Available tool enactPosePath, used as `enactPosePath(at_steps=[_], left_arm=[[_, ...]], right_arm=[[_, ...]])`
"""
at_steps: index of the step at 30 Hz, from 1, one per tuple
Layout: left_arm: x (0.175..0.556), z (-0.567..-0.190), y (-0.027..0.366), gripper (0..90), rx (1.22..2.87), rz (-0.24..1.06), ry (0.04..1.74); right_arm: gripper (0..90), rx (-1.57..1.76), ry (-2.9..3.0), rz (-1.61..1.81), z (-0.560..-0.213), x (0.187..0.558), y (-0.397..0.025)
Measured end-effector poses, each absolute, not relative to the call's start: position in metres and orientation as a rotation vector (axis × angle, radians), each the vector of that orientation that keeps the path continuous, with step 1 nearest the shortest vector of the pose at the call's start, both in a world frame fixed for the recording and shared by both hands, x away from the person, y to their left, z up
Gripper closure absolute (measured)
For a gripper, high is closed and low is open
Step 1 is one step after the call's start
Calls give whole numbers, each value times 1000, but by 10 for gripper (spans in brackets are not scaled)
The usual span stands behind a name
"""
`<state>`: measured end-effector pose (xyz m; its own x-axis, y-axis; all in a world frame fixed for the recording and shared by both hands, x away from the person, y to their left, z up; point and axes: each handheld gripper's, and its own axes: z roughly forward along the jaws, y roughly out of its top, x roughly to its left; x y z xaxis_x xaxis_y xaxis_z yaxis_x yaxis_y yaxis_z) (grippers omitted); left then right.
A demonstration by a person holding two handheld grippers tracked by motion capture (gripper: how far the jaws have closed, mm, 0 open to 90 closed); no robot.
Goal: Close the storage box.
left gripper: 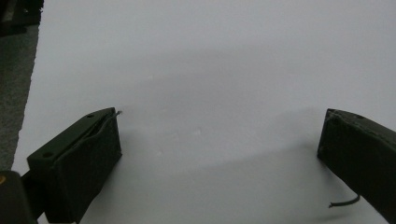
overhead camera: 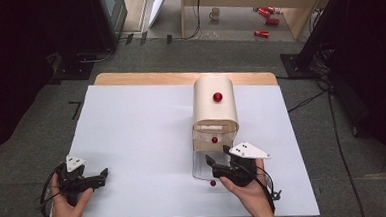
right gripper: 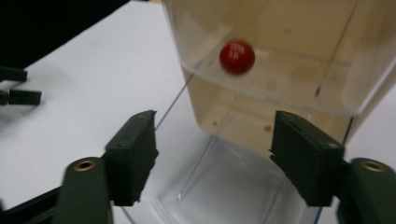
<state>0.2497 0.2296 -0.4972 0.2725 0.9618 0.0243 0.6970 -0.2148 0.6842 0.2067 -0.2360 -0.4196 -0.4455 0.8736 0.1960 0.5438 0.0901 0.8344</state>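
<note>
A cream box with a rounded top (overhead camera: 214, 110) stands right of the table's middle, a red knob (overhead camera: 217, 96) on its top. Its front is clear, with a second red knob (overhead camera: 214, 140) (right gripper: 237, 57) on the clear panel. A clear flap (overhead camera: 200, 167) (right gripper: 224, 186) lies flat on the table before the box, and a small red knob (overhead camera: 213, 183) sits at its near edge. My right gripper (overhead camera: 217, 156) (right gripper: 212, 135) is open just above this flap, facing the box's front. My left gripper (overhead camera: 101, 175) (left gripper: 219, 135) is open and holds nothing over the bare white table at the near left.
The white table (overhead camera: 142, 136) has a wooden strip along its far edge. Grey carpet surrounds it. Beyond stand dark equipment, cables, a cup (overhead camera: 215, 13) and red cans (overhead camera: 266, 15) on the floor near a wooden frame.
</note>
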Motion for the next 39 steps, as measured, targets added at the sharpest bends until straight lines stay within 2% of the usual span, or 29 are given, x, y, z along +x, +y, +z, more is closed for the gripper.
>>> enactPosePath(at_steps=[3, 8, 24, 39], left_arm=[[250, -497, 230, 0, 1989, 617, 1489], [250, -497, 230, 0, 1988, 617, 1488], [250, -497, 230, 0, 1988, 617, 1489], [249, -497, 230, 0, 1987, 618, 1488]], right_arm=[[127, 1420, 2029, 1232, -426, 200, -237], [102, 1449, 2010, 1200, -432, 189, -244], [103, 1540, 1989, 1169, -455, 149, -264], [392, 1561, 2053, 1124, -483, 144, -240]])
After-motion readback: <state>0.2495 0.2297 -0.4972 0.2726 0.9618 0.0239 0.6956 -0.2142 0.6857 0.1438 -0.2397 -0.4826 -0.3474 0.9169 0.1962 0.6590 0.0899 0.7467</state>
